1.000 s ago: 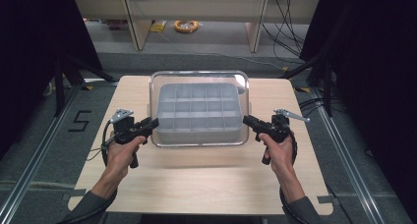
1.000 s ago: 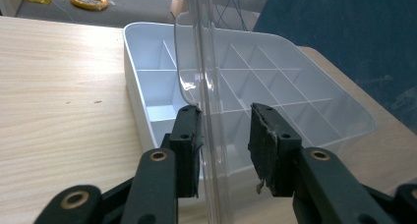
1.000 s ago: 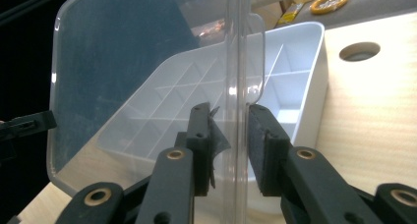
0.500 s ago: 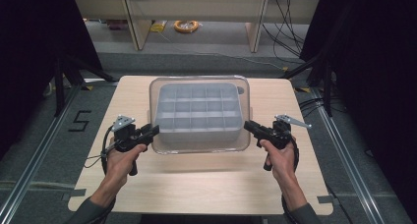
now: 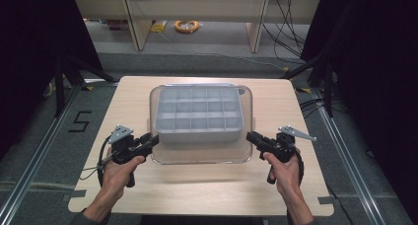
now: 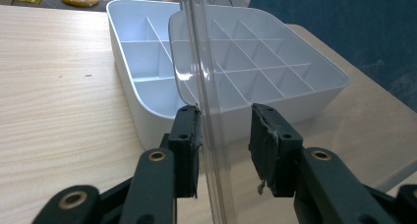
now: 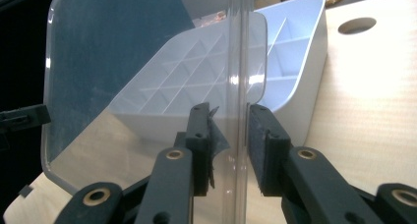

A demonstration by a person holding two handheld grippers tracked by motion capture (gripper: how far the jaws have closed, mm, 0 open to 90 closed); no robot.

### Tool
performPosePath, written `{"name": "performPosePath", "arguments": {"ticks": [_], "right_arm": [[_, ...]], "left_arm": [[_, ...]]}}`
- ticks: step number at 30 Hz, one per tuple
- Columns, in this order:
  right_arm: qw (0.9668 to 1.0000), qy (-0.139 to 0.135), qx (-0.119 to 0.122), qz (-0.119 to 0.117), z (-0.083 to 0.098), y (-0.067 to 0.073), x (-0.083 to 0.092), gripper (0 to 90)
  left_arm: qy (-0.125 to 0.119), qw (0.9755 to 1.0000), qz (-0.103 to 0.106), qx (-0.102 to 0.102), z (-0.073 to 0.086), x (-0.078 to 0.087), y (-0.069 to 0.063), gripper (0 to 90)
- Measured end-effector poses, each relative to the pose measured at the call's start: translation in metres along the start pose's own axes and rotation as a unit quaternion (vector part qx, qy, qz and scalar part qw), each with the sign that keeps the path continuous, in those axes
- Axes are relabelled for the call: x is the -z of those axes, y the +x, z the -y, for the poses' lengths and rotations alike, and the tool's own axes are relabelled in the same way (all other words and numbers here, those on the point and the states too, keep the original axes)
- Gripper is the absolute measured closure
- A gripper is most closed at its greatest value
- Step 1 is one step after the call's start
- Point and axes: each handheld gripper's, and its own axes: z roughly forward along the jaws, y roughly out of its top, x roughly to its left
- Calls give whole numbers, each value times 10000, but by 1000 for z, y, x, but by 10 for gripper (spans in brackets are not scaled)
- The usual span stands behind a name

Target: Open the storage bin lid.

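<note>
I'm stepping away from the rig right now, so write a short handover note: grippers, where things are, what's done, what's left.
Left gripper: shut on the clear lid's left rim.
Right gripper: shut on its right rim.
The lid is held between both, over the white divided tray, near edge hanging out toward the person.
The tray stands mid table, compartments looking empty.
Done: lid gripped on both sides.
Left: probably settle the lid and let go.

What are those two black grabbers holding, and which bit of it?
Both hold the clear plastic lid above the white divided box. The left gripper pinches its left edge, the right gripper its right edge.
</note>
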Motion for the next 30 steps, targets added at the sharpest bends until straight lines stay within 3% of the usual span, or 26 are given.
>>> {"name": "performPosePath", "arguments": {"ticks": [1, 2, 3, 4, 5, 7, 8, 11, 12, 13, 15, 18, 20, 22, 23, 26, 30], "right_arm": [[9999, 33, -123, -30, 2, 3, 2, 730], [9999, 61, -75, -29, 6, 3, 3, 730], [9999, 27, 131, -35, 8, 0, 3, 730], [9998, 91, -121, -87, 11, 5, 4, 730], [9999, 112, 30, -50, 11, 4, 4, 730], [9999, 142, 87, -14, 14, 4, 5, 730], [9999, 155, -35, -62, 16, 6, 4, 730], [9997, 166, 149, -24, 18, 6, 5, 730], [9997, 224, -100, -94, 19, 11, 7, 730], [9998, 184, 99, -40, 20, 8, 6, 730], [9996, 182, 208, 9, 21, 8, 7, 729], [9997, 236, 79, -23, 26, 12, 10, 728], [9996, 241, 147, -47, 28, 11, 11, 727], [9997, 246, 1, -58, 31, 13, 12, 727], [9995, 252, 175, -35, 32, 10, 13, 727], [9995, 249, 216, -31, 36, 11, 15, 726], [9995, 315, 89, -32, 42, 14, 19, 725]], "left_arm": [[-3, 10000, -13, -24, 2, 3, -1, 633], [5, 10000, -12, -37, 3, 5, -1, 633], [-5, 10000, 3, -53, 5, 6, -1, 632], [10, 10000, -33, -51, 7, 7, -1, 631], [23, 10000, -39, -53, 8, 8, -1, 631], [42, 10000, -10, -46, 12, 9, 0, 632], [79, 9999, -38, -51, 14, 11, 1, 631], [118, 9999, -26, -40, 19, 13, 1, 631], [121, 9999, -11, -26, 21, 14, 1, 632], [138, 9999, 34, -30, 24, 14, 2, 632], [191, 9998, -4, -10, 27, 16, 0, 632], [216, 9998, 14, -11, 32, 18, 0, 631], [209, 9998, 72, -15, 34, 19, 0, 631], [253, 9997, 39, 4, 36, 21, 0, 631], [266, 9996, 76, -7, 37, 22, 0, 630], [296, 9995, 119, 0, 41, 24, 0, 629], [352, 9993, 128, 9, 47, 26, 0, 626]]}}
